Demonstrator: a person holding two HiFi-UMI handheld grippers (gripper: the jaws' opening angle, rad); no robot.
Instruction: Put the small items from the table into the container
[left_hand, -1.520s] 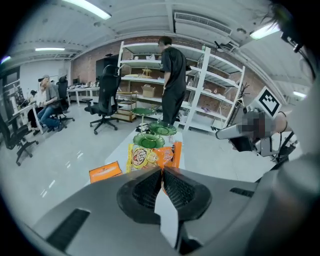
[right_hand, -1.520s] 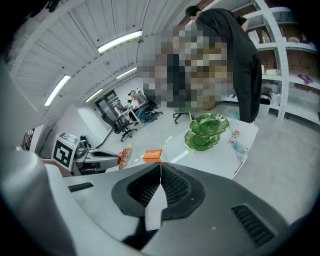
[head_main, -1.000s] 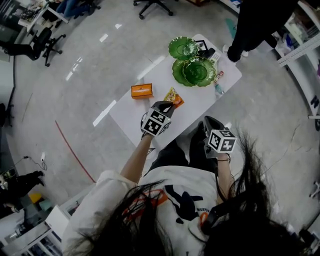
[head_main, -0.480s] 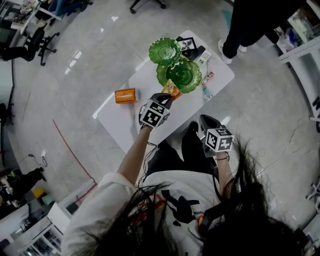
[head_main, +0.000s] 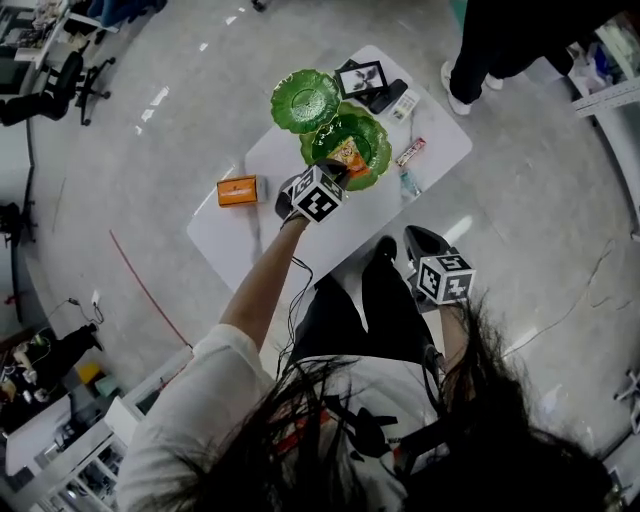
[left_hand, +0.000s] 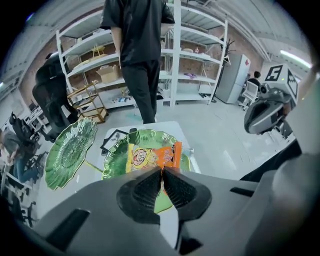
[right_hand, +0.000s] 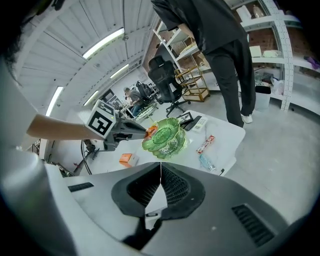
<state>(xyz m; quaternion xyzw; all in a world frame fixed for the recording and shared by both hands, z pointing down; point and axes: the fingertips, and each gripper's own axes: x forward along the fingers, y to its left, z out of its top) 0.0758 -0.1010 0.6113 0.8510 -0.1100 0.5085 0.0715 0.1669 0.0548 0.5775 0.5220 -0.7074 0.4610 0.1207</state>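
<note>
The left hand-held gripper (head_main: 338, 172) has moved forward across the tabletop (head_main: 262, 235). A second ago it was near the orange box (head_main: 237, 190), and now it is over the green leaf-shaped dish (head_main: 380, 135). Its jaws are clamped on one edge of the snack packet (left_hand: 152, 156), so the packet sticks out in front of them, above the middle of the dish. Whether it already touches the dish cannot be told. The thin edge grip probably lets the packet fall flat once it is released. The right hand-held gripper (right_hand: 160, 165) is closed with nothing in it. It has sunk a little and waits near the person's body, off the tabletop edge, likely to keep out of the way. A red tube (head_main: 411, 152) lies on the tabletop just beside the dish, and the orange box is farther off. Neither has moved on the tabletop.
</note>
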